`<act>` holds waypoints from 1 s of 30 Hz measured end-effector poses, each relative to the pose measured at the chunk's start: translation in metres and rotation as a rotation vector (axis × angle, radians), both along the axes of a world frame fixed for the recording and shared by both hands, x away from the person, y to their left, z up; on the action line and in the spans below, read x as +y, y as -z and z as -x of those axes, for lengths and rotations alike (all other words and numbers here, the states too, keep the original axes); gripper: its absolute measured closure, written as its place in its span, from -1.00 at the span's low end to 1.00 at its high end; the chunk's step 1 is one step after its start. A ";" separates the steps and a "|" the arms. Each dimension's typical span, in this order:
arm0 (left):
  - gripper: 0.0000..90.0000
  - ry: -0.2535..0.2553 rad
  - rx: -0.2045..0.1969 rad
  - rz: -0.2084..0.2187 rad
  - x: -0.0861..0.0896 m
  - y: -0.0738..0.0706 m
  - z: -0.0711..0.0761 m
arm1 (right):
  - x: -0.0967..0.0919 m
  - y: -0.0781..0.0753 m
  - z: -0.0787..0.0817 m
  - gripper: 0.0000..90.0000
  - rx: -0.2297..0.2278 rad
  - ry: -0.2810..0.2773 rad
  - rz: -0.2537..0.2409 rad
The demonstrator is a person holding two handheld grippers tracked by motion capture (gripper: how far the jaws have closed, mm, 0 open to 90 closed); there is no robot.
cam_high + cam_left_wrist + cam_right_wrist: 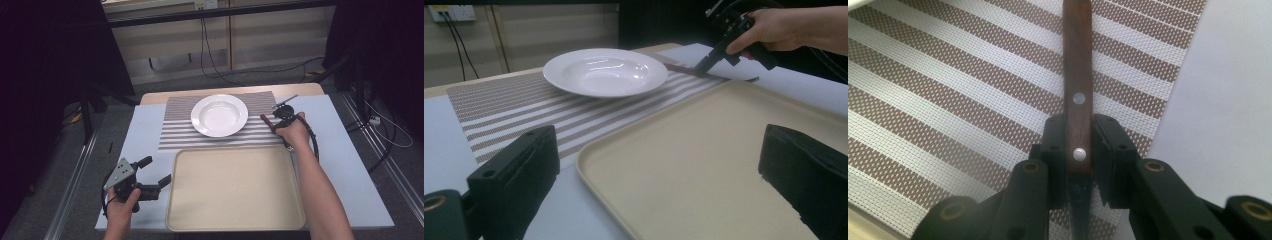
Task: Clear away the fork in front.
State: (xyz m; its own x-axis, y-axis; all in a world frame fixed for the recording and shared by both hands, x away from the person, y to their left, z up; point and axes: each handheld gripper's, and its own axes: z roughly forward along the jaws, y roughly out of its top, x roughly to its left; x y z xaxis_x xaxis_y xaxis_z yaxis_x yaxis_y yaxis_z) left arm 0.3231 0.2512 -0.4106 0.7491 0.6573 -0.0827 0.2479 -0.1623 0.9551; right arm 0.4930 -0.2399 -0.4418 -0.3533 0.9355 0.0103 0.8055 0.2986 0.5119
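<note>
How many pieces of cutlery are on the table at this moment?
1: a wooden-handled knife, lying on the striped placemat right of the white plate, its handle clamped in the right gripper. None seems hidden.

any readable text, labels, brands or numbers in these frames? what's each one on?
None readable.
Plate, tray, striped placemat, wooden knife handle: no print or markings visible.
Wall outlet plate in the left gripper view has a small yellow patch, too small and blurred to read.
</note>
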 end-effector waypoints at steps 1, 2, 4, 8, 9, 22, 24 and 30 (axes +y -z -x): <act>-0.93 0.004 0.002 0.000 0.000 0.000 0.000 | 0.001 0.000 -0.001 0.68 0.005 -0.002 0.014; -0.93 0.000 0.006 0.001 -0.001 0.001 0.000 | 0.002 -0.001 -0.001 0.69 0.008 0.003 0.014; -0.93 0.008 0.007 -0.005 -0.002 0.001 0.000 | 0.001 0.000 -0.002 0.68 0.011 0.010 0.004; -0.93 0.015 0.005 -0.012 -0.004 0.001 0.000 | -0.001 -0.001 -0.005 0.69 0.040 0.028 -0.022; -0.93 0.015 0.006 -0.013 -0.004 0.001 0.000 | 0.000 -0.001 -0.007 0.69 0.047 0.028 -0.013; -0.93 0.010 0.003 -0.013 -0.002 0.002 0.003 | 0.002 -0.003 -0.010 0.72 0.073 0.043 -0.008; -0.92 0.013 0.000 -0.022 -0.002 0.002 0.002 | 0.003 -0.003 -0.009 0.72 0.061 0.043 0.005; -0.92 0.001 0.003 -0.005 0.000 0.001 0.004 | 0.001 -0.002 -0.005 0.73 0.038 0.053 -0.021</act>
